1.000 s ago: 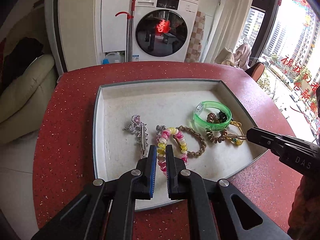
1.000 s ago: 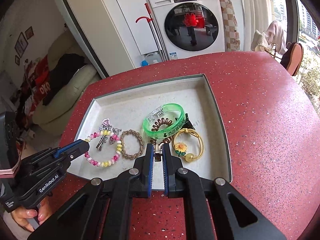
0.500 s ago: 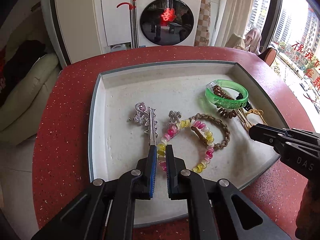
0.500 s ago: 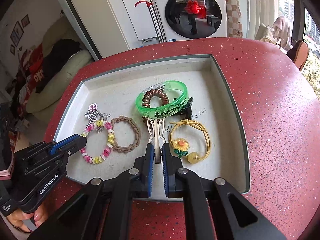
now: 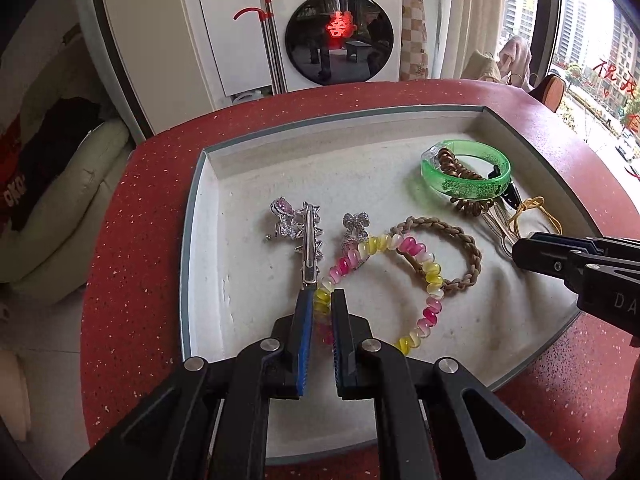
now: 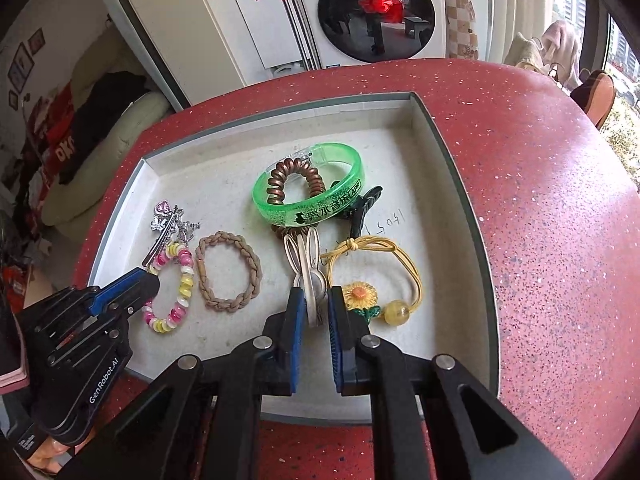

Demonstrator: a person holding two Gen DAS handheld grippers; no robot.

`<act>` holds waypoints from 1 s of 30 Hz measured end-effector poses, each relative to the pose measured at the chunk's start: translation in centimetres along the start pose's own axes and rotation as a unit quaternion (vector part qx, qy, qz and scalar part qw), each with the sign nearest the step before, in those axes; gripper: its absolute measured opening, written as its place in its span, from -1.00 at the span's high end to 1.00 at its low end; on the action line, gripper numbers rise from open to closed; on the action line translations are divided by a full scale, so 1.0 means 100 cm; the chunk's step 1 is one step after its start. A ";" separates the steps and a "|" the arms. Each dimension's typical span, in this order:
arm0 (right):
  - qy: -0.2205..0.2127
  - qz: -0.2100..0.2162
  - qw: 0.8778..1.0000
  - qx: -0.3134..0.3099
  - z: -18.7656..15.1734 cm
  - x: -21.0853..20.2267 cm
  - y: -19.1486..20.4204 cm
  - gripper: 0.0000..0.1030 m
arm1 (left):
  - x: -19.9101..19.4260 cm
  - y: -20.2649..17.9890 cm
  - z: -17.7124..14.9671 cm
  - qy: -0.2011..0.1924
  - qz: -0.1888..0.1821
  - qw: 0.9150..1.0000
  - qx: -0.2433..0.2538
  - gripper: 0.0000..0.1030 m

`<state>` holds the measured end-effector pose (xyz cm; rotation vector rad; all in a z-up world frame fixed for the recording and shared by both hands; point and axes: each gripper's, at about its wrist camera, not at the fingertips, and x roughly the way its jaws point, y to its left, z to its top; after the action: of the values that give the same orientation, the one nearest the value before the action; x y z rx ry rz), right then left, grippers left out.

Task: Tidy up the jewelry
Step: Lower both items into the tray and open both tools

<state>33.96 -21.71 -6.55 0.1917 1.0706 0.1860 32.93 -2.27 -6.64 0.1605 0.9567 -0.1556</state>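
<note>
Two grippers, two catches in the tray

Your left gripper (image 5: 322, 296) narrowly straddles the pink-and-yellow beaded bracelet (image 5: 416, 252): slippery, floppy beads. Your right gripper (image 6: 316, 294) brackets the white rabbit-ear hair clip (image 6: 306, 264): stiff; take its near end.

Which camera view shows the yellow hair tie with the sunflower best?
The right wrist view: the yellow hair tie lies whole in the tray, its sunflower and bead beside the right gripper. The left wrist view shows only part of its cord; the gripper hides the rest.
</note>
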 end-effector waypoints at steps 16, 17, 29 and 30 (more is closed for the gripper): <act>-0.031 0.013 0.999 0.006 -0.002 -0.027 0.006 0.04 | -0.020 0.005 0.004 -0.023 0.016 1.000 -0.014 0.47; -0.031 0.013 0.999 0.006 -0.002 -0.028 0.005 0.04 | -0.021 0.005 0.005 -0.023 0.016 0.999 -0.014 0.46; -0.037 0.011 0.999 0.016 -0.001 -0.035 -0.003 0.04 | -0.029 0.005 0.007 -0.029 0.023 0.999 -0.013 0.46; -0.038 0.011 0.999 0.016 -0.001 -0.036 -0.003 0.04 | -0.030 0.006 0.006 -0.030 0.023 0.999 -0.014 0.46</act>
<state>32.25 -22.85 -3.60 0.2370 0.9975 0.1796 31.86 -1.67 -3.76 0.1505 0.8938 -0.1038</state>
